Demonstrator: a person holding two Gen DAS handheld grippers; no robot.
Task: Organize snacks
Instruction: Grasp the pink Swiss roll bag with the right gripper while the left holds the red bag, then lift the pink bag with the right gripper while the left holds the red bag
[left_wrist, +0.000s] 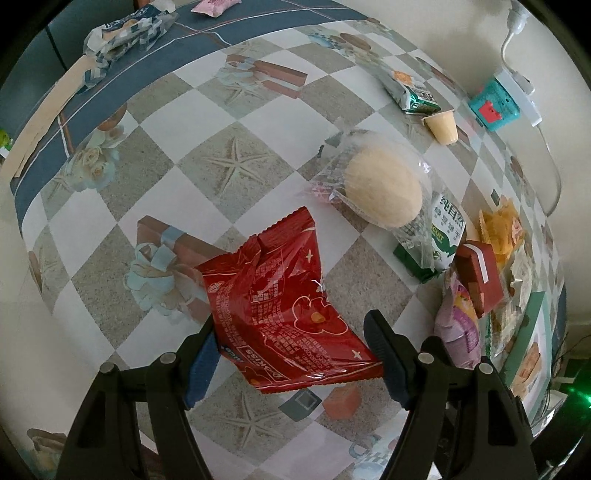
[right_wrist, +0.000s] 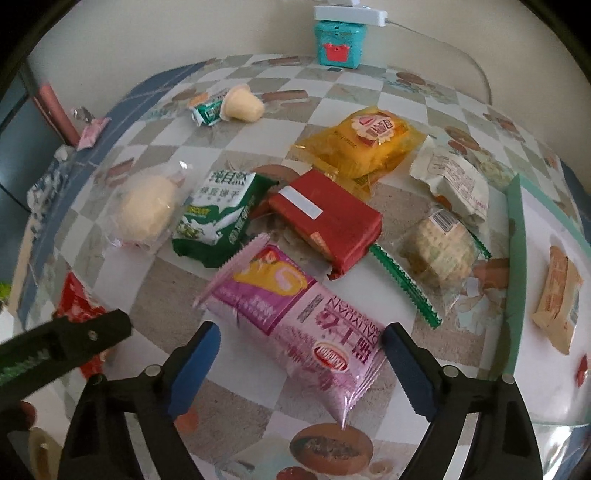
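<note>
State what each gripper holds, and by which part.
Left gripper holds the red packet by its two side edges near one end. Right gripper straddles the pink packet, its pads not pressing: nothing held.

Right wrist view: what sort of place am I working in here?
Most likely a home dining or kitchen table against a wall: a patterned checked tablecloth under clear covering, loose packaged snacks such as the pink roll-cake packet, and a white power strip on a teal box.

Snacks clustered on tabletop (right_wrist: 369, 92), bun (right_wrist: 146, 210) left of biscuit pack (right_wrist: 218, 214), box (right_wrist: 325, 221) right, roll pack (right_wrist: 295, 321) nearest.
</note>
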